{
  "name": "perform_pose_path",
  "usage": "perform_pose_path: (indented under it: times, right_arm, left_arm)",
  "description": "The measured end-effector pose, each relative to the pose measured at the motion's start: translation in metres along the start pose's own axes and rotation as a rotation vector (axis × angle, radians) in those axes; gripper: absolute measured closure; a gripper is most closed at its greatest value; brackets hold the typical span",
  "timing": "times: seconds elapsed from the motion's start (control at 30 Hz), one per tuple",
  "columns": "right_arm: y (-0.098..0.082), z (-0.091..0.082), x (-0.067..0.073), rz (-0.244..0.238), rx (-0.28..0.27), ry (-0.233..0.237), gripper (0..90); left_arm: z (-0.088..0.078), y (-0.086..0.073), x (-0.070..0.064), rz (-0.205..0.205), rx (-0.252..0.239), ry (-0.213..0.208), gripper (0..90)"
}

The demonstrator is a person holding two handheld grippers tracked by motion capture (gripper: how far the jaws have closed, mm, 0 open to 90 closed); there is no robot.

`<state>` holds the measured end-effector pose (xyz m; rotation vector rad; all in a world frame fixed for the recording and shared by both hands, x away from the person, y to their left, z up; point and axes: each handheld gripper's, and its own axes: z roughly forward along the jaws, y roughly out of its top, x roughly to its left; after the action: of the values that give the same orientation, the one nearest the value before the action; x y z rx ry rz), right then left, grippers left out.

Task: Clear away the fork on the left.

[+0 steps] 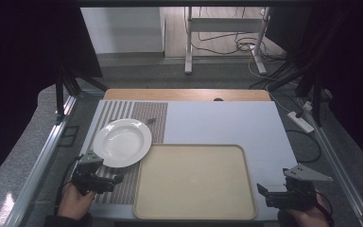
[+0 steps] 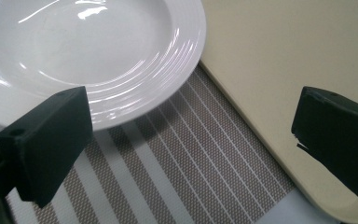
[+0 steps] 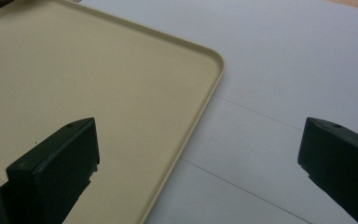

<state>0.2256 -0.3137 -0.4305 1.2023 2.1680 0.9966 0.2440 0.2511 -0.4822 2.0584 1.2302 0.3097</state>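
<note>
A white round plate [image 1: 123, 142] lies on a brown-and-white striped placemat [image 1: 127, 111] at the table's left. A shallow beige tray [image 1: 194, 182] sits in front of the mat, nothing on it. My left gripper [image 1: 115, 179] is held just in front of the plate, over the mat. In the left gripper view it [image 2: 191, 135] stands open, with the plate [image 2: 88, 51], the mat [image 2: 182, 154] and the tray's edge [image 2: 279, 60] ahead of its jaws. My right gripper [image 1: 263, 194] is at the tray's front right corner. It [image 3: 198, 158] is open over the tray's rim [image 3: 200, 107].
The white table surface [image 1: 227, 123] stretches behind and to the right of the tray, with a wooden strip [image 1: 184, 94] along the far edge. A small dark object [image 1: 151, 120] lies on the mat behind the plate. Metal rails [image 1: 42, 156] border the table; a power strip [image 1: 301, 121] lies beyond the right edge.
</note>
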Motion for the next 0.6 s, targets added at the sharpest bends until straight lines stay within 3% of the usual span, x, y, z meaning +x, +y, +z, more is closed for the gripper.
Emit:
perform_pose_path:
  times: [0.43, 0.6]
  right_arm:
    - [0.0, 0.001, 0.001, -0.009, 0.01, -0.001, 0.0]
    - [0.0, 0.0, 0.002, -0.018, 0.004, 0.006, 0.0]
  left_arm:
    - [0.023, 0.019, 0.01, -0.011, 0.029, -0.04, 0.0]
    - [0.033, 0.03, 0.015, -0.014, 0.062, -0.05, 0.0]
